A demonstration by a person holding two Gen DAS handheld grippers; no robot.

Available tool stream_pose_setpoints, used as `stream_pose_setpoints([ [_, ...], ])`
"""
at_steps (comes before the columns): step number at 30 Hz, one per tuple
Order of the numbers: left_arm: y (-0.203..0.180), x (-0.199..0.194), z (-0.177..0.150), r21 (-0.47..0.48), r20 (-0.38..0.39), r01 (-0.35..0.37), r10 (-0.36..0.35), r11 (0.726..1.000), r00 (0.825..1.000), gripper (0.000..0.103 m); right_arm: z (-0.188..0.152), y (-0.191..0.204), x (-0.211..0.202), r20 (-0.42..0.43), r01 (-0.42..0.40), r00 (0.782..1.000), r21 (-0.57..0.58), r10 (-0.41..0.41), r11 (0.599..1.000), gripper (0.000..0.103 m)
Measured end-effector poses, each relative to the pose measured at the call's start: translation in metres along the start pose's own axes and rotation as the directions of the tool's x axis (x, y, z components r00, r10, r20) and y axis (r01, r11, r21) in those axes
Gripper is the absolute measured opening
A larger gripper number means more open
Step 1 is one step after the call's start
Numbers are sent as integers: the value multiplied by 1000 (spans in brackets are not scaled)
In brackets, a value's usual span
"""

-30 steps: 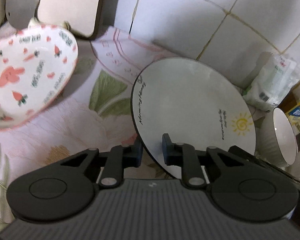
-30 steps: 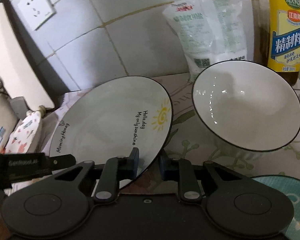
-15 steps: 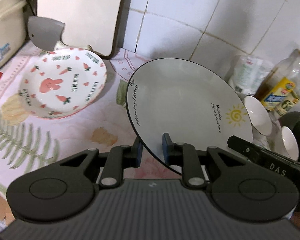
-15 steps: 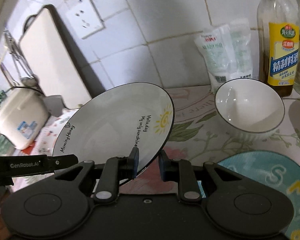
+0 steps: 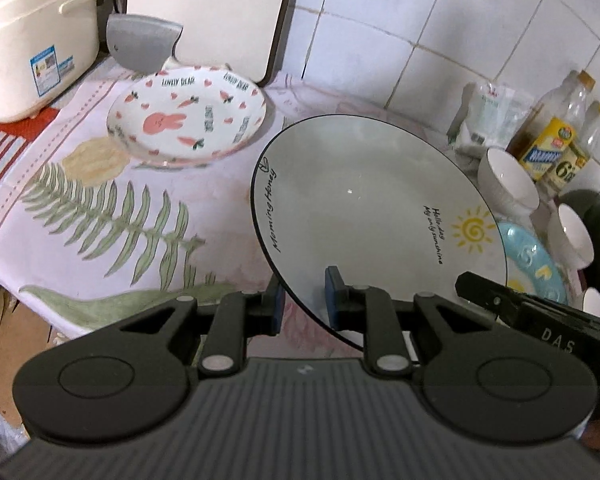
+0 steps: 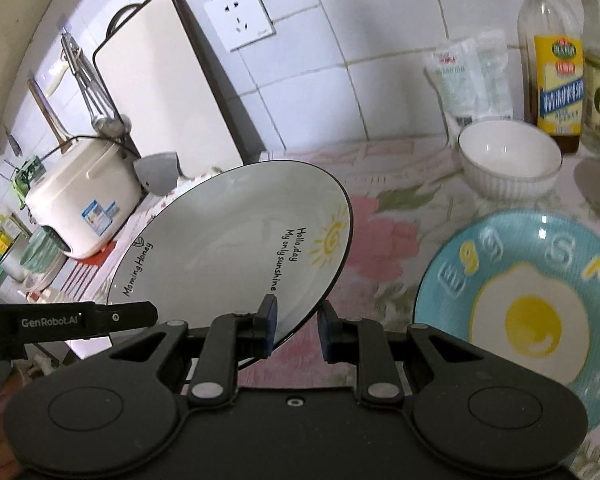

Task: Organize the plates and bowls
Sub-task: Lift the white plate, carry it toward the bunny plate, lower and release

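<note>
Clearly both grippers share one load, the white sun plate [image 5: 364,216], lifted off the tabletop [image 5: 100,200] and tilted. Left of the sun plate sits the rabbit plate [image 5: 188,120], beyond it the rice cooker [image 5: 28,32]. The left gripper [image 5: 304,300] has its jaws narrowed onto the sun plate's near rim, one pad on each face. The right gripper [image 6: 296,328] pinches that rim further along, jaws equally narrow. Right of the sun plate lie the blue egg plate [image 6: 528,300] and a white bowl [image 6: 508,160]. A good carry likely means moving both grippers together, keeping the plate's tilt steady, and lowering it flat onto another plate.
</note>
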State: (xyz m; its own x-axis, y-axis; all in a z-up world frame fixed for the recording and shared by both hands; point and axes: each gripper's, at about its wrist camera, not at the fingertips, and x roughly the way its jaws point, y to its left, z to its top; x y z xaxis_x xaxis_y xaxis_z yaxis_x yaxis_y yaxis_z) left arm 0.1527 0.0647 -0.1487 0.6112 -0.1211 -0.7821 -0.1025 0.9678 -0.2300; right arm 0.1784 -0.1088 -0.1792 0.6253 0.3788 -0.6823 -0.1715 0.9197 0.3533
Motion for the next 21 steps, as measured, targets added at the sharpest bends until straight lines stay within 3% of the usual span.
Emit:
stream_pose_setpoints([
  [9,7,32,-15,30,-43,23,-22,999,999,19,-15,-8,24,-78,36,996,-25,-38,999,27],
  [14,10,46,-20,24,-6,26,-26,999,1000,19,-16,-12,39,-70,48,996,-21,-49,999,27],
  [21,19,63,-19,3,-20,34,-34,999,999,19,-20,-11,54,-53,76,995,-59,-79,995,27],
])
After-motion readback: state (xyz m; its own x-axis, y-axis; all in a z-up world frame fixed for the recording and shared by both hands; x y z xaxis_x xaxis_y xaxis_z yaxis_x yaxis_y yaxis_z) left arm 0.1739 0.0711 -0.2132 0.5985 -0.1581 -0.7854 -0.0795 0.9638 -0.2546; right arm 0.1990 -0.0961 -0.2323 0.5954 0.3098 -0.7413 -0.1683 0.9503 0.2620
